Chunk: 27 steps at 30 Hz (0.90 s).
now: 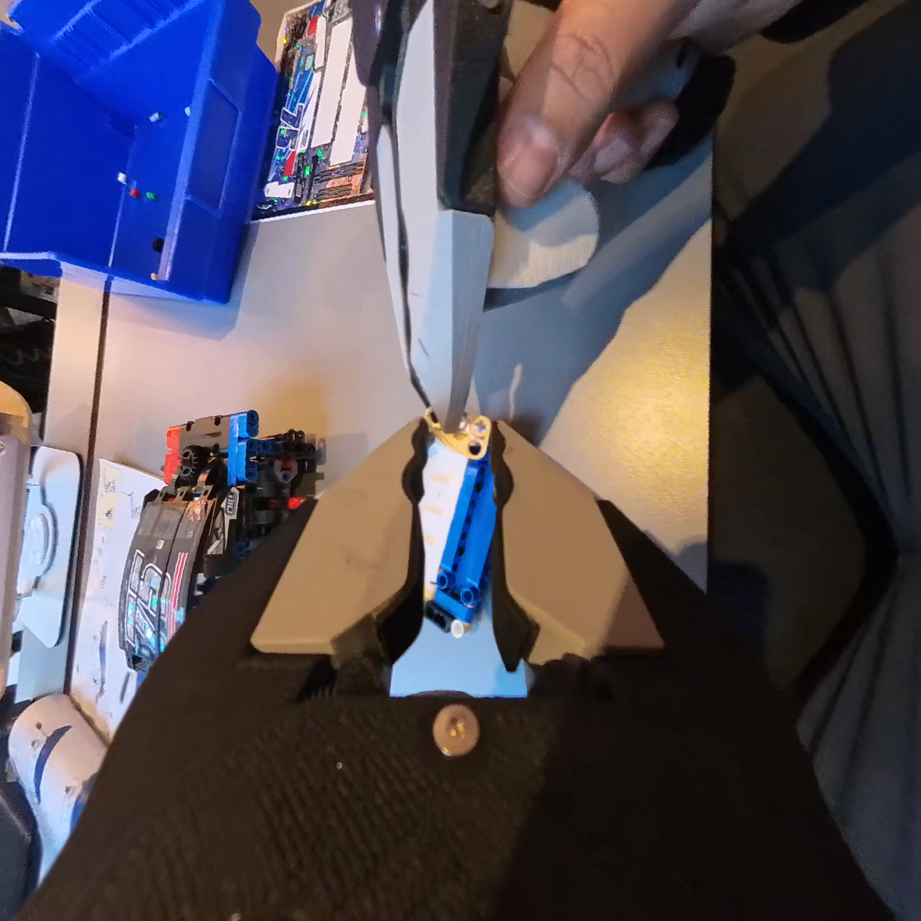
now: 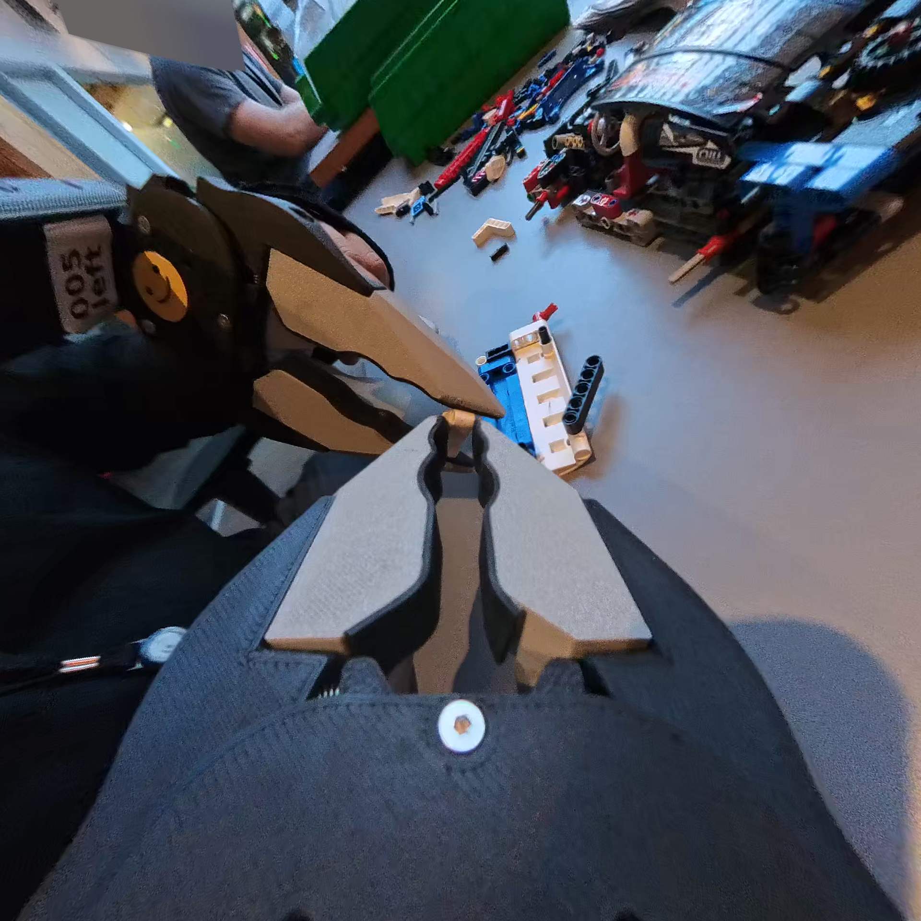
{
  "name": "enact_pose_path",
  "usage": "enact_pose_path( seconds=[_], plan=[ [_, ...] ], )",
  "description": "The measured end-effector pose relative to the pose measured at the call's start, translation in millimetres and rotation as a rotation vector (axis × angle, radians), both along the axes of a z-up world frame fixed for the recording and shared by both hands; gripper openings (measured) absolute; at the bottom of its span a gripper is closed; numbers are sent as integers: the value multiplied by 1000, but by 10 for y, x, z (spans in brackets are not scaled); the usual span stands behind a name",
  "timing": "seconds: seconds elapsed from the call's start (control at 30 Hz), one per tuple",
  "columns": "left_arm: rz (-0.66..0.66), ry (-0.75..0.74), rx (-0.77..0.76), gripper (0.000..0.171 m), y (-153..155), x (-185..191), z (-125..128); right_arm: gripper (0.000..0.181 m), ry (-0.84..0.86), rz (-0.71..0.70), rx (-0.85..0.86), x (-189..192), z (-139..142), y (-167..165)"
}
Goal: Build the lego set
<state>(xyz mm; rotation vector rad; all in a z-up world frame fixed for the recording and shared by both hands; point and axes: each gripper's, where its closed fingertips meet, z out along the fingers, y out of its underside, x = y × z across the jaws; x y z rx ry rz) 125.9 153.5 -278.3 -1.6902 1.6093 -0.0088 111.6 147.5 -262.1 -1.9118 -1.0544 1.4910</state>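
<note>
The left gripper (image 1: pixel 456 433) lies low over the pale grey surface (image 1: pixel 309 319), its tan fingers (image 1: pixel 349 538) narrowed around a blue-and-white lego beam assembly (image 1: pixel 461 518). In the left wrist view they seem to clamp its sides, but the right wrist view shows most of the assembly resting on the surface beyond the tips, so I cannot tell whether they truly grip it. The assembly's long axis runs along the left fingers, its far end at their tips.

At that far end sits a small tan lego connector with round holes (image 1: pixel 463 433). The right gripper (image 2: pixel 456 428) comes down on it from across, fingers nearly closed and pinching the connector, held steeply by a hand (image 1: pixel 573 99). The next move likely presses the connector into the assembly's end.
</note>
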Motion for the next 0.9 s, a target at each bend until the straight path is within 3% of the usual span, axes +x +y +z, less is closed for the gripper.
enact_pose_path(
  seconds=[0.3, 0.67, 0.9],
  plan=[
    [70, -76, 35, 18, 53, -31, 1, 5, 42, -56, -234, -3, -58, 100],
    [71, -183, -34, 23, 20, -47, 29, 5, 155, -34, -400, -48, 33, 65],
    [64, -122, 14, 16, 48, -78, -29, 5, 128, -44, -354, -51, 8, 64]
  ],
)
